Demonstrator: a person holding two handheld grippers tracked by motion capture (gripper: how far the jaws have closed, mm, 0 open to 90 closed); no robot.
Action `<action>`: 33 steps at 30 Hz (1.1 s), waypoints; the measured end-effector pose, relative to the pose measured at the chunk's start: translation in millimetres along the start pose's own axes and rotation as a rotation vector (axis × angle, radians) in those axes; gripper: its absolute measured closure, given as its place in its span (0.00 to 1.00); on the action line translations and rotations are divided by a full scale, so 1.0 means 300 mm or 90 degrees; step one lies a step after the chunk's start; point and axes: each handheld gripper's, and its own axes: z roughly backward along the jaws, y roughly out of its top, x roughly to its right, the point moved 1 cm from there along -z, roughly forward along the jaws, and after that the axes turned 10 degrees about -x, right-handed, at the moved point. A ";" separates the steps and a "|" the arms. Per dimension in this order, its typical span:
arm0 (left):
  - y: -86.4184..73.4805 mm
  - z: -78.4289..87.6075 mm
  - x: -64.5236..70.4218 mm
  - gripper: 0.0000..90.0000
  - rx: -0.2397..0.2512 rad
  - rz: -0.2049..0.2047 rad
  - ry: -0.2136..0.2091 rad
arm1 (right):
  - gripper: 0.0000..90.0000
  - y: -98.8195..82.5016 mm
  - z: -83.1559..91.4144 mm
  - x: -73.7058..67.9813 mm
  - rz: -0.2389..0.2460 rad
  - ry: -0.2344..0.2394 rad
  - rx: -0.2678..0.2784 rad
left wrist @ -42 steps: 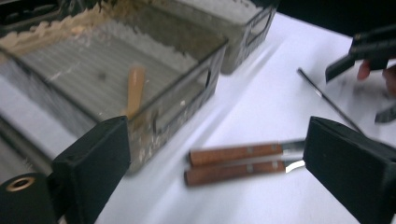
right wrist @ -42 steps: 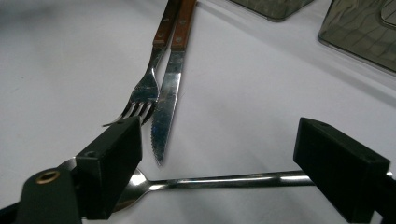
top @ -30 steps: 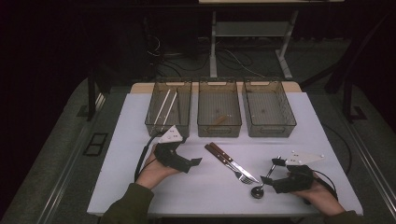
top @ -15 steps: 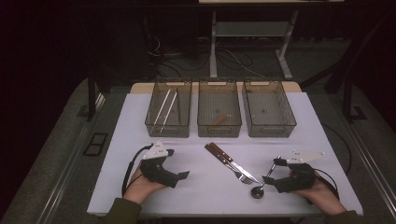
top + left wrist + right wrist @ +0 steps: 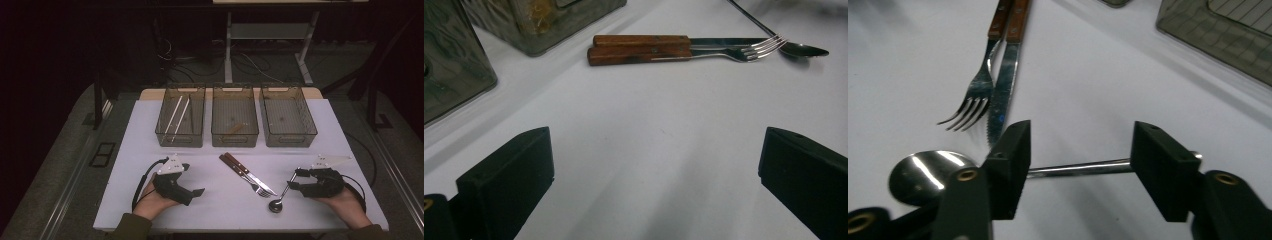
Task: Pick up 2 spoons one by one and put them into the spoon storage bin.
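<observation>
Our right gripper [image 5: 1078, 170] has its jaws apart, straddling the handle of the spoon [image 5: 928, 176] without clamping it, as far as we can tell. The spoon lies on the white table [image 5: 220, 200], its bowl just beside the tips of the fork [image 5: 975, 97] and knife [image 5: 1004, 90]. Our left gripper [image 5: 654, 190] rests well left of the spoon, jaws wide apart over bare table. Three bins [image 5: 235, 140] stand beyond the spoon.
</observation>
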 end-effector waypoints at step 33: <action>-0.001 -0.014 -0.001 0.00 -0.010 0.004 -0.016 | 1.00 0.047 -0.085 0.070 0.039 -0.023 -0.112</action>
